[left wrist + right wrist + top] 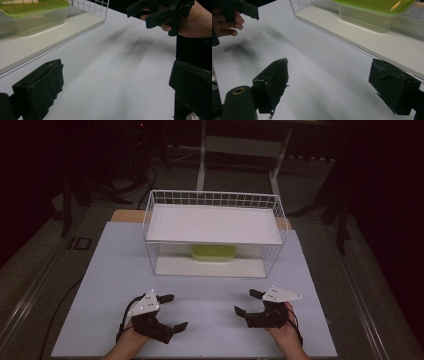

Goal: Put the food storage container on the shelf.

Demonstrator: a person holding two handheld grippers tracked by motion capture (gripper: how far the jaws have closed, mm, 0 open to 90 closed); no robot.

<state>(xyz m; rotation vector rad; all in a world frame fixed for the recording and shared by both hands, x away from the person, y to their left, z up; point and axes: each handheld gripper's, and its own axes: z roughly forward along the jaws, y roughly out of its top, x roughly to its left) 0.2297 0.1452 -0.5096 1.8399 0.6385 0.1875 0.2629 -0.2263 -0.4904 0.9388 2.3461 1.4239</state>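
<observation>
A pale grey rectangular counter carries a white wire basket rack with a flat white shelf board near its far edge. A clear plastic box with a lime-green lid sits beneath that shelf. By the near edge, the left tool and right tool hover, jaws spread, empty.

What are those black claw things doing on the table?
A person holds one tool in each hand over the pale table. The left tool and the right tool are both open and hold nothing. Behind them stands a white wire basket with a shelf board across it. A clear box with a green lid sits under that board. Nobody is touching the box.
</observation>
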